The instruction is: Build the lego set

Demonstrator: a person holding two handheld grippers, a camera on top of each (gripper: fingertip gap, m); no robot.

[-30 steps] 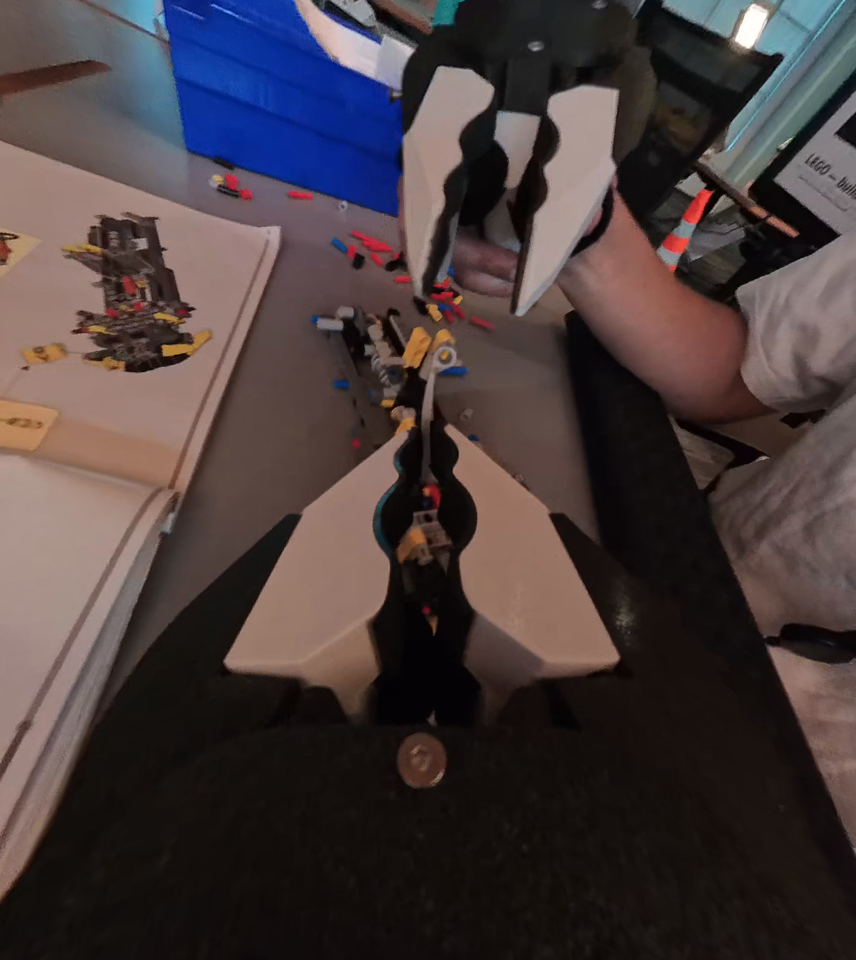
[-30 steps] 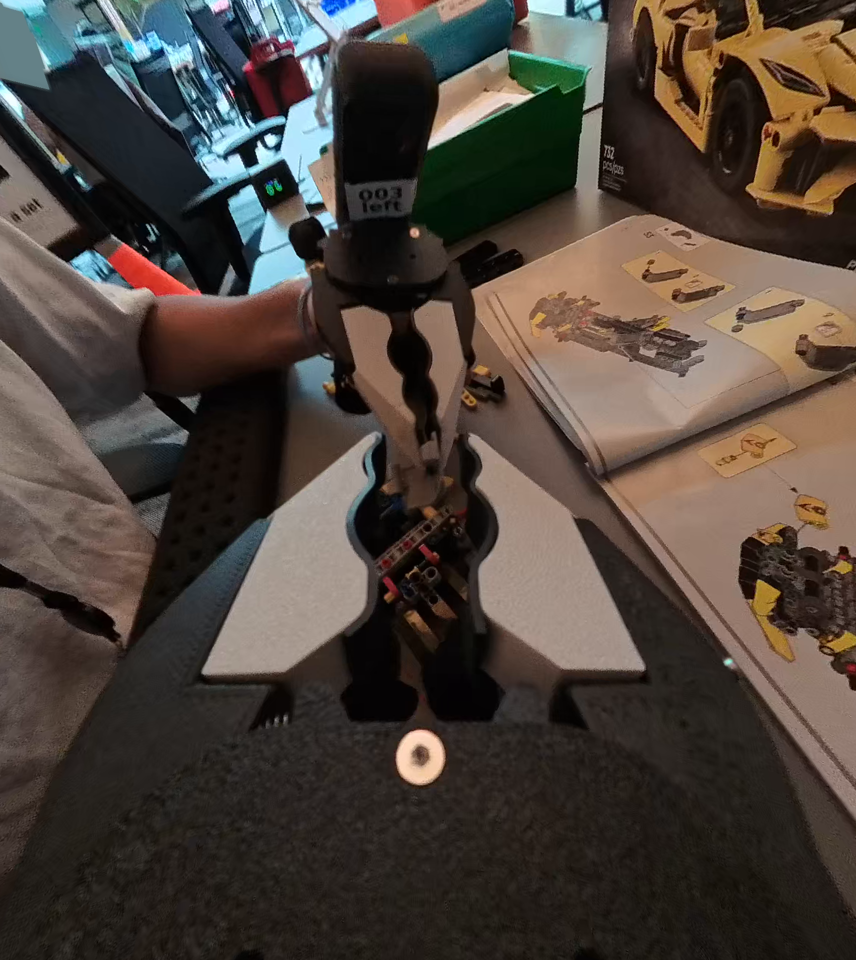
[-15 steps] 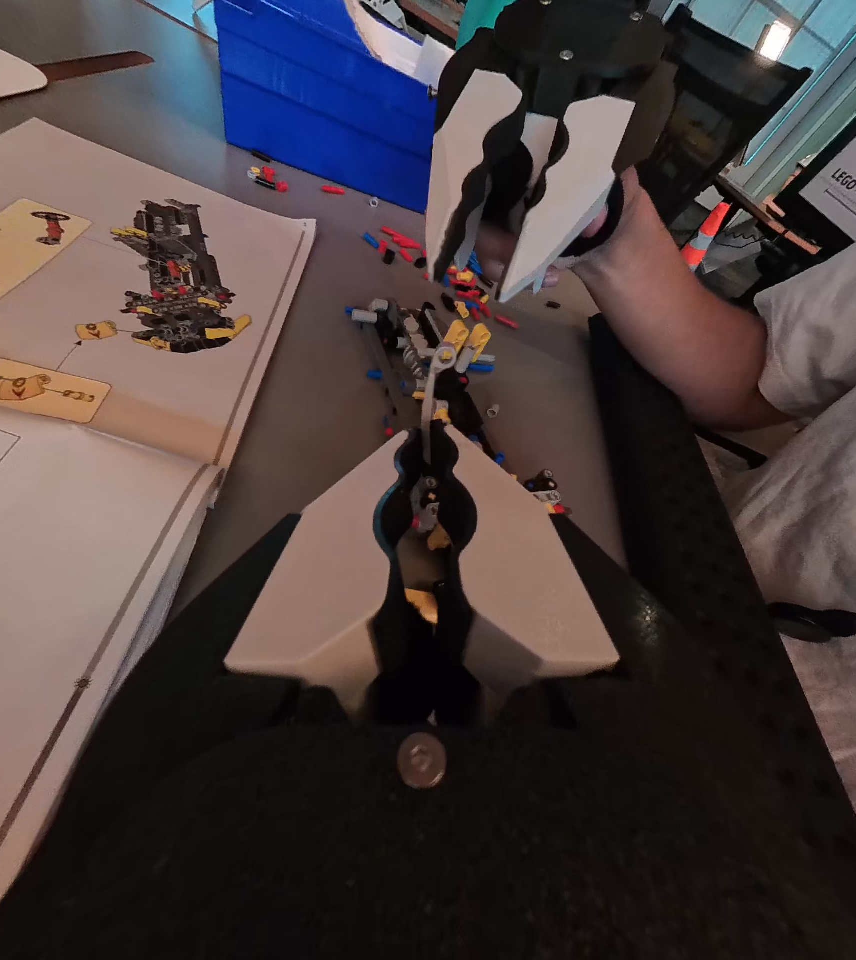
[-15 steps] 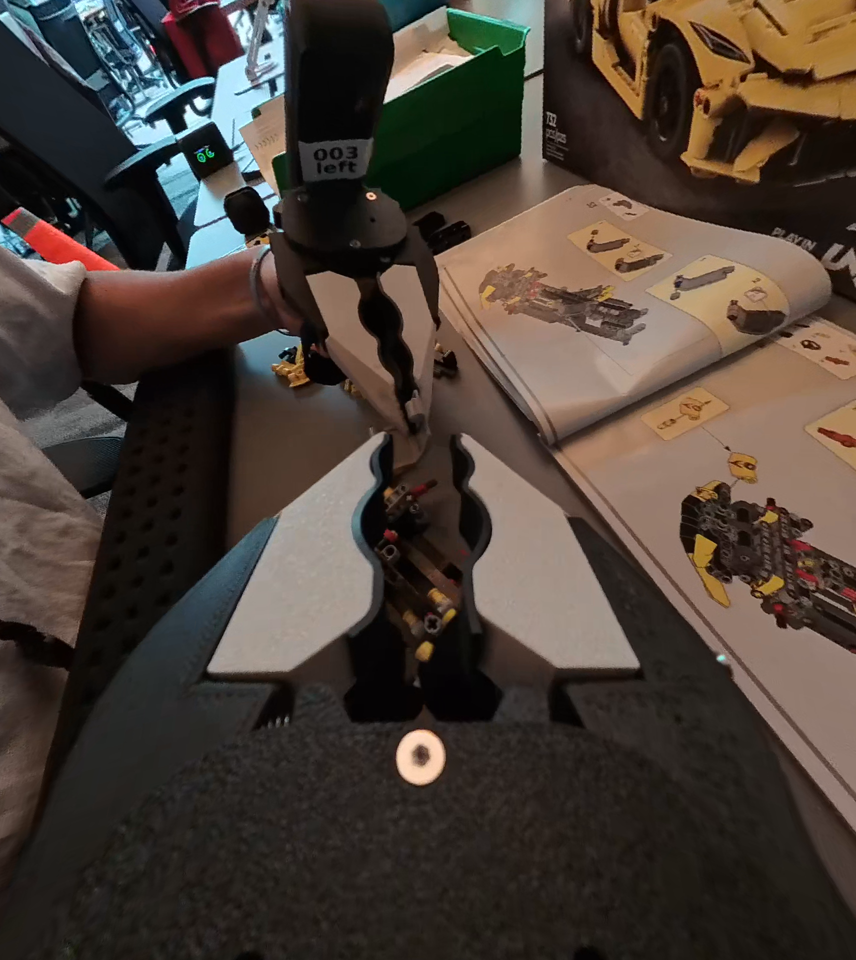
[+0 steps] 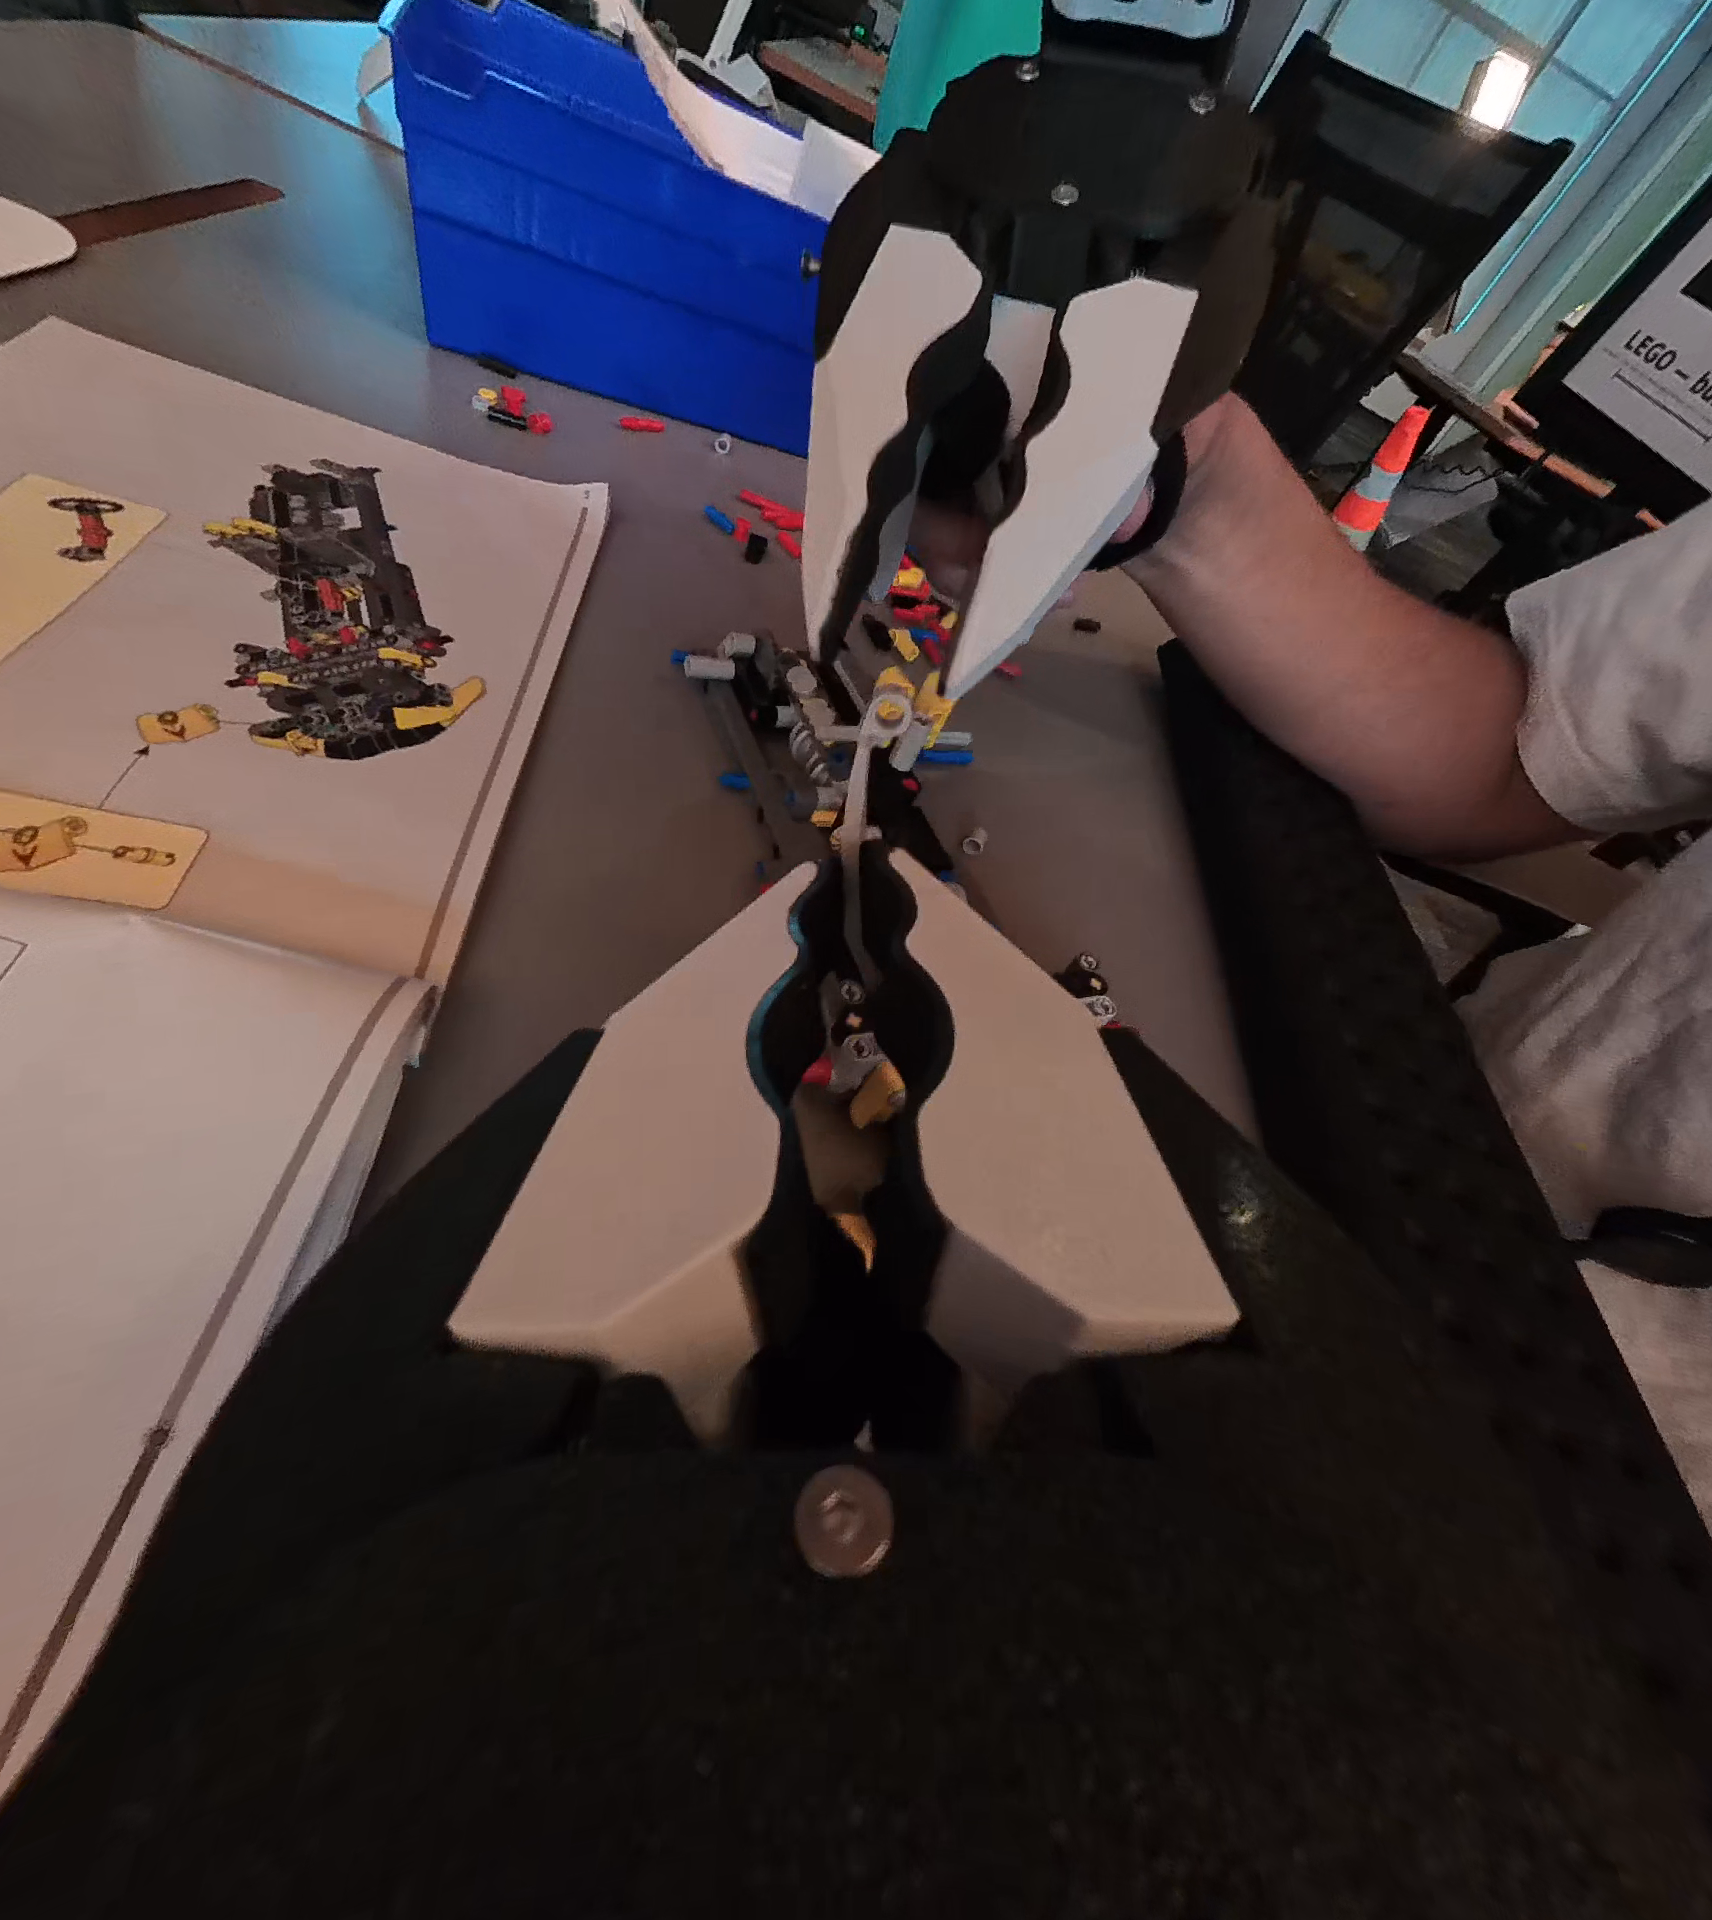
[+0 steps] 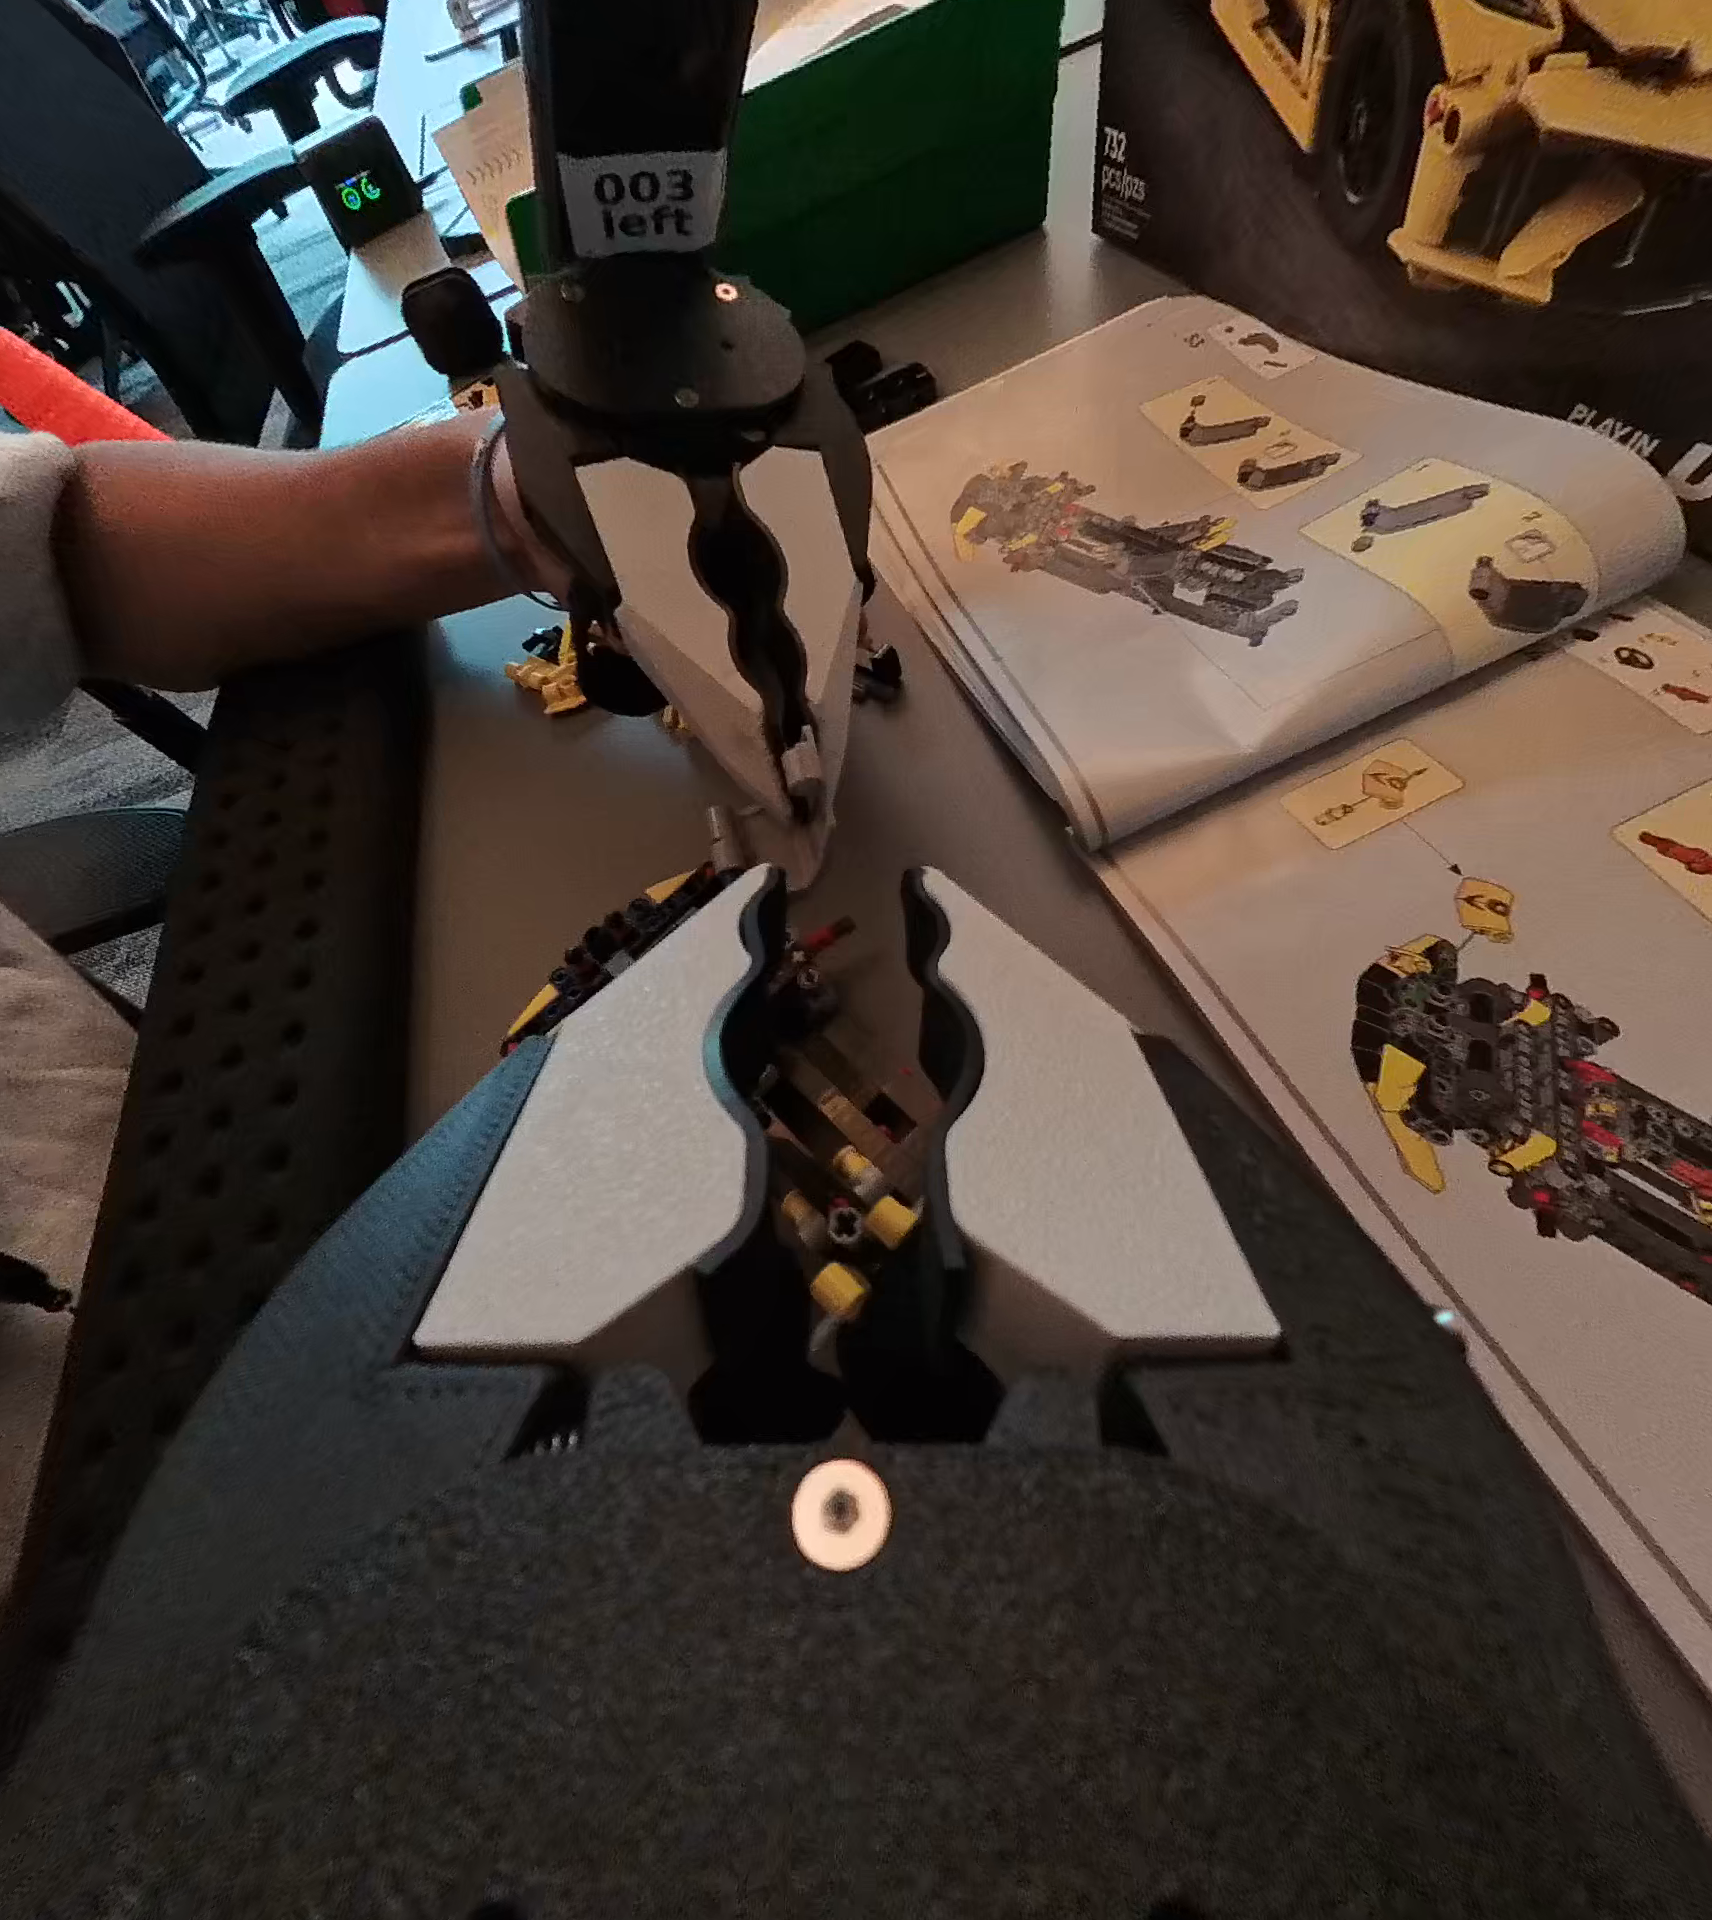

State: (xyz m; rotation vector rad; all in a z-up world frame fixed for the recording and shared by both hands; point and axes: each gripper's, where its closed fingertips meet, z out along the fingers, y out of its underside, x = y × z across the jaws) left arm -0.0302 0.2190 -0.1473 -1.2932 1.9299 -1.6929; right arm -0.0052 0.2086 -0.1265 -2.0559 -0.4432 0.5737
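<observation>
We take the half-built car frame (image 5: 810, 727) on the grey table (image 5: 623, 831) as our landmark. In the left wrist view our left gripper (image 5: 857, 873) sits just on the near side of the frame, its two white fingers (image 5: 686, 1091) pressed together on a thin light grey bar (image 5: 862, 790) that sticks forward out of the tips and reaches over the frame, ending at a yellow-capped joint. The right wrist view shows the same gripper (image 6: 800, 821) from the front, tips closed on that small grey part (image 6: 802, 769). Our right gripper (image 5: 888, 675) hangs tips-down over the far side of the frame, its fingers (image 5: 862, 416) apart with a clear gap and nothing held between them; in its own view (image 6: 844, 894) the frame (image 6: 831, 1122) lies on the table below the open gap, black beams with yellow and red pins. Beyond the frame, loose red, blue, yellow and black pieces (image 5: 769, 520) are scattered toward a blue bin (image 5: 603, 260). To the left of the frame in the left wrist view lies the open instruction booklet (image 5: 239, 644). In the right wrist view a green bin (image 6: 893, 166) and the set's box with a yellow car (image 6: 1454, 208) stand far beyond the frame.
</observation>
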